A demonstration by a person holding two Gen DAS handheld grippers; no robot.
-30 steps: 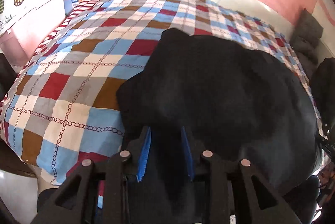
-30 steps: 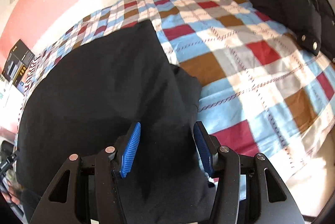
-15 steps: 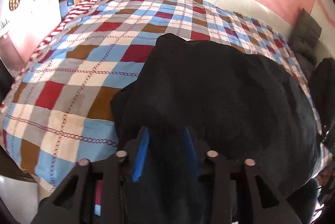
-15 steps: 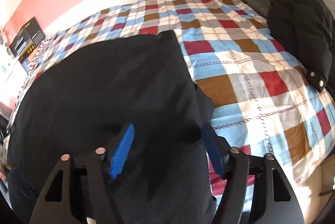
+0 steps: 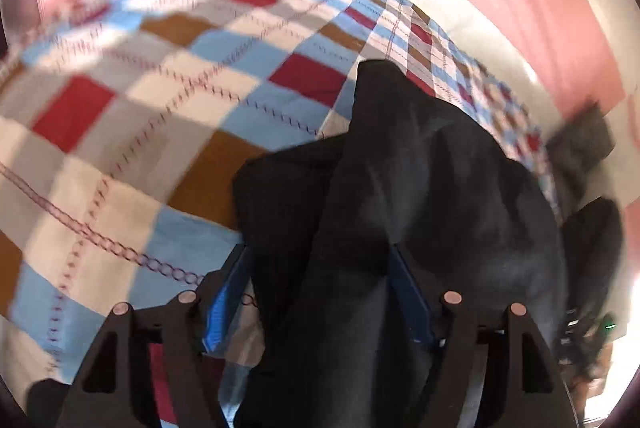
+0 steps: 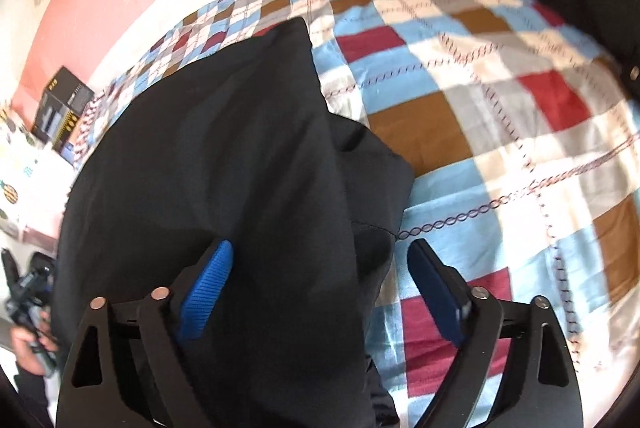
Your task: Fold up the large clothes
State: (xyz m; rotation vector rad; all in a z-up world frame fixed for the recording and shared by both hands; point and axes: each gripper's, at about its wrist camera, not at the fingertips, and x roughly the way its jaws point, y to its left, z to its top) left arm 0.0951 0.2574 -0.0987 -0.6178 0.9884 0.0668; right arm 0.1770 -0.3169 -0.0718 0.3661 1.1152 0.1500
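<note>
Jaws of both grippers, left [image 5: 318, 292] and right [image 6: 320, 282], are opening around the black garment [image 6: 224, 164] at the bed's [image 6: 500, 116] near edge; withdraw straight, without dragging the fold.

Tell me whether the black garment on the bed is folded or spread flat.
Folded. The black garment lies doubled on the checked bedspread, an upper layer overlapping a lower one that sticks out at the side.

Both grippers [image 6: 318, 284] look alike: black frames, round metal screws, seemingly ribbed blue pads [image 6: 206, 288].
</note>
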